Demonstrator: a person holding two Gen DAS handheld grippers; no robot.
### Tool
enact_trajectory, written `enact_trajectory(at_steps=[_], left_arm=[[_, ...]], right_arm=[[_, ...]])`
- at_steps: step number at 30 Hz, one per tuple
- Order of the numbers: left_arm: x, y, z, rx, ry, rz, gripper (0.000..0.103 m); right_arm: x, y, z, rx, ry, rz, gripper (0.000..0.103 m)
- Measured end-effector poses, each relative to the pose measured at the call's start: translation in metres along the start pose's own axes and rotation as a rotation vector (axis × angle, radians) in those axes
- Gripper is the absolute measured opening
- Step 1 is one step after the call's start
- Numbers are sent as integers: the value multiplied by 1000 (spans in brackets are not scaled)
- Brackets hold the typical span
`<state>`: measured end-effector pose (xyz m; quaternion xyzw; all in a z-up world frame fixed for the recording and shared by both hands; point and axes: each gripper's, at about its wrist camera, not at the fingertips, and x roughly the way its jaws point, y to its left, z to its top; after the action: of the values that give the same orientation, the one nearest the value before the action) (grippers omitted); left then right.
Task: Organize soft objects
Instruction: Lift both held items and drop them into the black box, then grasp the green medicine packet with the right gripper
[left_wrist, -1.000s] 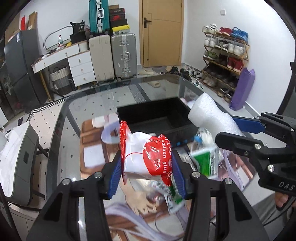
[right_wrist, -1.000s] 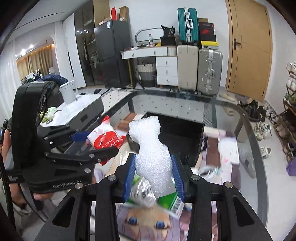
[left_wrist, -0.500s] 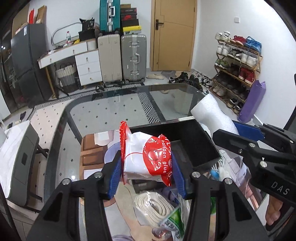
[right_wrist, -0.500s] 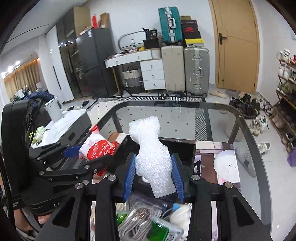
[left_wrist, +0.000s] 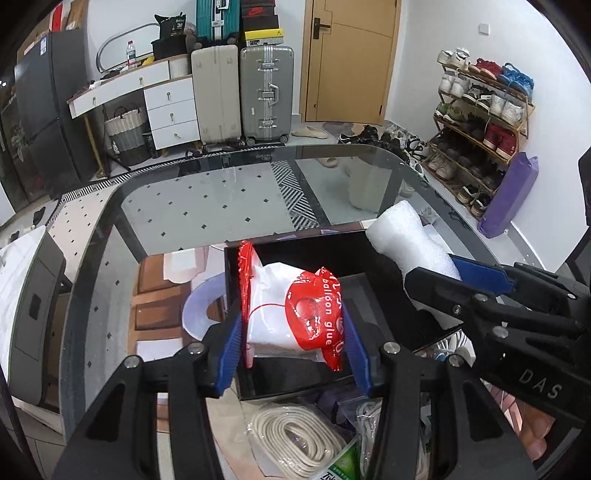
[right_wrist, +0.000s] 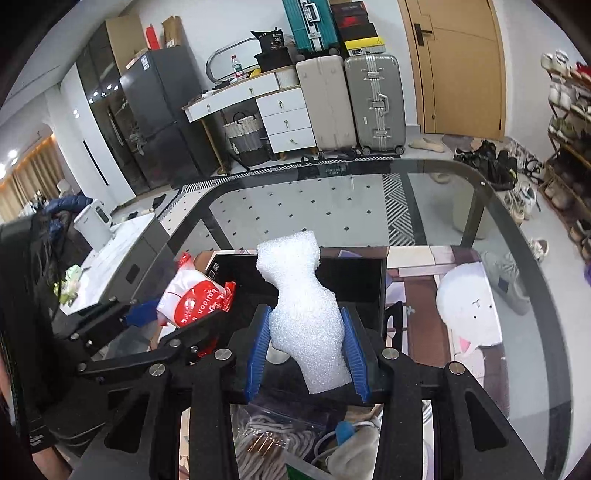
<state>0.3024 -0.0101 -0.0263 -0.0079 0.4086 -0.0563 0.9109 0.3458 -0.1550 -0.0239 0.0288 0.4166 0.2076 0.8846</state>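
Left gripper (left_wrist: 291, 332): clamped on the red-and-white balloon glue packet (left_wrist: 295, 317), blue pads pressing both sides.
Right gripper (right_wrist: 306, 347): closed around the white foam piece (right_wrist: 301, 306), which stands upright between the pads.
Change: a second ago both loads hung over the clutter short of the black box (left_wrist: 369, 258); now both sit above its open interior.
Box: on the glass table (left_wrist: 221, 199), looks nearly empty.
Still outside: coiled rope (left_wrist: 291, 435) and other bagged items near the front edge.
Meaning: carrying looks done; lowering and releasing both items into the box seems next.
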Motion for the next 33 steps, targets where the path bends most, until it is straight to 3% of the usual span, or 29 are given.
enact_trajectory(at_steps=[3,8,15,28,33], left_arm=[[-1,0,-1,-4,4,5,51],[-3,4,-1,-34,-6,-1,61],[-3,6,0,-34,5,21,75],[-36,-2,-21,-9,-17,20,76],[-49,-9,-34,54,-26,28,76]], right_arm=[[2,-2,-2,3,13,9,40],[0,-3,-3,12,8,5,48],[-4,-8,-4,29,9,9,48],[-29,-8,-21,-9,34,8,48],[-38,-8,-37,-40,59,6,48]])
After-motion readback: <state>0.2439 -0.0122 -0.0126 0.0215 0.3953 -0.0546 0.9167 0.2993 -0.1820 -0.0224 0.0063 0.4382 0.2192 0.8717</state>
